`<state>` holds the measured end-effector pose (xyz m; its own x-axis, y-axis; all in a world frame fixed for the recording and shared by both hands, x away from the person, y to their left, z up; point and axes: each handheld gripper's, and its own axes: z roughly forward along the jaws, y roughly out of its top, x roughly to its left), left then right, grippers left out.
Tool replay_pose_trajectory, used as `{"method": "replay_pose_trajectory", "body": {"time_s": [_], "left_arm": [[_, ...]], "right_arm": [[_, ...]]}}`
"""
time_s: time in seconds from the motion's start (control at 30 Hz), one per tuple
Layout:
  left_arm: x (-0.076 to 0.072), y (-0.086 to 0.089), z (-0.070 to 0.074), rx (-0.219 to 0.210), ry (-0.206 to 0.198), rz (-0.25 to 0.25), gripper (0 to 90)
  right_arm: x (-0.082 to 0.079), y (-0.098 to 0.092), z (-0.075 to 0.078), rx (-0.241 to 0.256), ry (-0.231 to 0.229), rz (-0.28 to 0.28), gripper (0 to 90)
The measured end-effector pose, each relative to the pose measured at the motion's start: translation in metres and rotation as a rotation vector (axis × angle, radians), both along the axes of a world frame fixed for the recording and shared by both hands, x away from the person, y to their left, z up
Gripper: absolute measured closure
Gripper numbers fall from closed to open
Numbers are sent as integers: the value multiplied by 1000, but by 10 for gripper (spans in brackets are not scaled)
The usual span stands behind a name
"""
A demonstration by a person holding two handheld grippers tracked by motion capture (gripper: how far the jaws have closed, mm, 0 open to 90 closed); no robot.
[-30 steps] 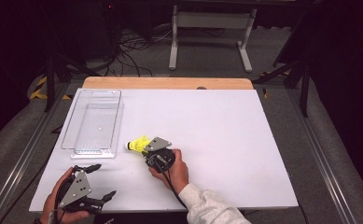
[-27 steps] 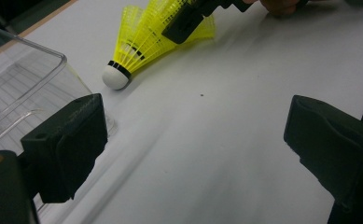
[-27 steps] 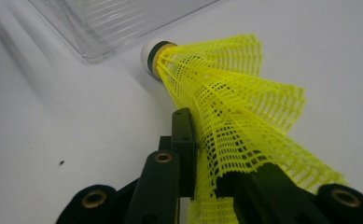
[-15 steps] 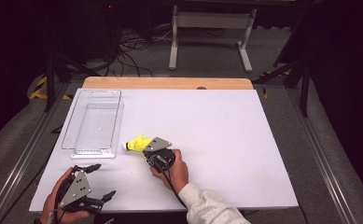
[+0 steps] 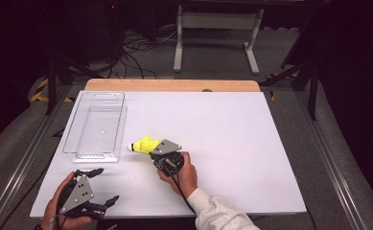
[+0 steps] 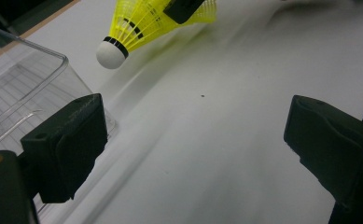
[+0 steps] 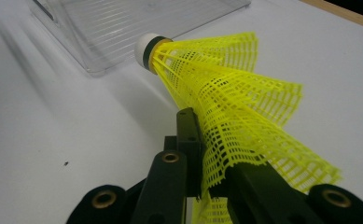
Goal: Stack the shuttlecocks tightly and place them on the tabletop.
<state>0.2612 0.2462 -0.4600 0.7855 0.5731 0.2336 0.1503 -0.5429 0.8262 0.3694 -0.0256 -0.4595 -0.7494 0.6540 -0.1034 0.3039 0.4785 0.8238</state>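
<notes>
Yellow mesh of the shuttlecock (image 7: 235, 107) was pinched between the closed jaws of the right gripper (image 5: 162, 152), its white cork pointing toward the clear tray (image 5: 98, 124) just beside it, above the white table (image 5: 232, 143). Judged from this, carrying it over the tray wall called for a light squeeze, since the skirt already looked crumpled. The left gripper (image 5: 100, 187) waited near the table's front edge, jaws spread, empty. Whether the cork touched the table was hard to tell.

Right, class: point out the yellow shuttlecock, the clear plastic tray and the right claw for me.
yellow shuttlecock (image 7: 226, 100): right gripper view, on its mesh skirt.
clear plastic tray (image 5: 97, 125): high view, on its ribbed floor.
right claw (image 5: 151, 148): high view, between its tips, shut on the skirt.
</notes>
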Motion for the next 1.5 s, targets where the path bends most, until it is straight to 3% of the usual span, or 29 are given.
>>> {"method": "replay_pose_trajectory", "body": {"time_s": [1.5], "left_arm": [[1,-1,0,2,-2,1,71]], "right_arm": [[-7,-43,21,25,-74,2,876]]}}
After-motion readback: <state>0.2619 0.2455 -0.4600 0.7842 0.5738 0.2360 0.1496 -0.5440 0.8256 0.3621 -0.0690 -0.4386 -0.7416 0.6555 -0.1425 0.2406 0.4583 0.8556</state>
